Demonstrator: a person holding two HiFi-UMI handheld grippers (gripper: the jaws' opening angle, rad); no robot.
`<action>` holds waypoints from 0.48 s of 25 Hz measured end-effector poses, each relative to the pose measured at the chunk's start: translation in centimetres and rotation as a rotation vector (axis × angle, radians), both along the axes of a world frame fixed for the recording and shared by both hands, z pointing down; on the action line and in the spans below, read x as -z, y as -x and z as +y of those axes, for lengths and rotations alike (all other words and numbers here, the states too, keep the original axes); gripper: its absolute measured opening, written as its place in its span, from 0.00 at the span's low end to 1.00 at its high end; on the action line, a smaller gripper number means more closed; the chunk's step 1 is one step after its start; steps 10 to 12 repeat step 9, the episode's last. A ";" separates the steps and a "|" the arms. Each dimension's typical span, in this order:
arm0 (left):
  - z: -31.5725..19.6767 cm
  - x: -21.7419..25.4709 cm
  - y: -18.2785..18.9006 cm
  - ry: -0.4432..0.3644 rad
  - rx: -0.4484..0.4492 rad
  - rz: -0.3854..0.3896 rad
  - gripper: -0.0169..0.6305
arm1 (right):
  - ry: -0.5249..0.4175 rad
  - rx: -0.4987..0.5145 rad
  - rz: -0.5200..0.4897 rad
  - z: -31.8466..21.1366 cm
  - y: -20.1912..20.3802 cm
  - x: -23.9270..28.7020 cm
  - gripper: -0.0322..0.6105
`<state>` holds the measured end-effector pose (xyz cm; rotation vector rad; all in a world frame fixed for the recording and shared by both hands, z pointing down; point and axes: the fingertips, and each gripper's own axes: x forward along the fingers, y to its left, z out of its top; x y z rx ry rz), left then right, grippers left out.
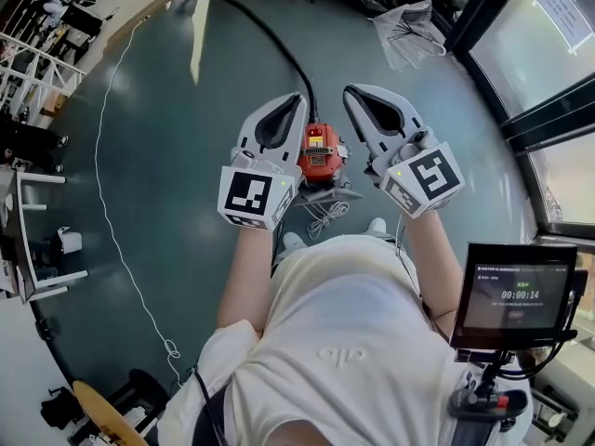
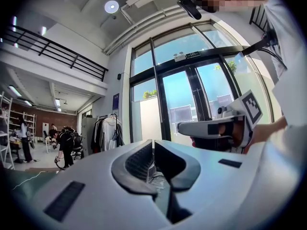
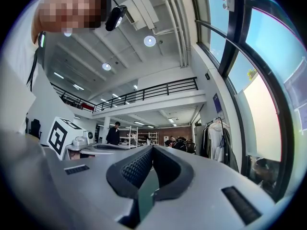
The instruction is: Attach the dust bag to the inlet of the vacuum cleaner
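Observation:
A small orange-red vacuum cleaner [image 1: 316,152] stands on the grey floor straight ahead of the person, between the two raised grippers. A black hose [image 1: 270,35] runs from it to the upper left. A loose white cord [image 1: 325,216] lies just in front of it. No dust bag is recognisable in any view. My left gripper [image 1: 296,102] is held above the floor to the vacuum's left, shut and holding nothing [image 2: 153,145]. My right gripper [image 1: 351,93] is raised on the vacuum's right, also shut with nothing in it [image 3: 152,150]. Each gripper view points level across the room.
Glass doors with dark frames [image 1: 521,110] line the right side. A small screen [image 1: 516,295] on a stand is at the person's right. A folded umbrella [image 1: 409,26] lies ahead. White shelving [image 1: 37,240] stands at left, and a thin white cable [image 1: 107,156] trails across the floor. A clothes rack [image 2: 108,133] and several people stand further off.

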<state>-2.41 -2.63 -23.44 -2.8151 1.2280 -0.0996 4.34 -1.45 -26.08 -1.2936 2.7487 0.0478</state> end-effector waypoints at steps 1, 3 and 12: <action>0.0 -0.1 0.0 0.003 0.002 -0.002 0.06 | 0.003 -0.001 -0.002 0.0 -0.1 -0.1 0.06; 0.0 -0.2 -0.1 0.005 0.004 -0.008 0.06 | 0.010 -0.008 -0.007 0.0 -0.3 -0.3 0.06; -0.2 -0.2 -0.1 0.011 0.002 -0.020 0.06 | 0.025 -0.017 -0.016 -0.4 -0.6 -0.5 0.06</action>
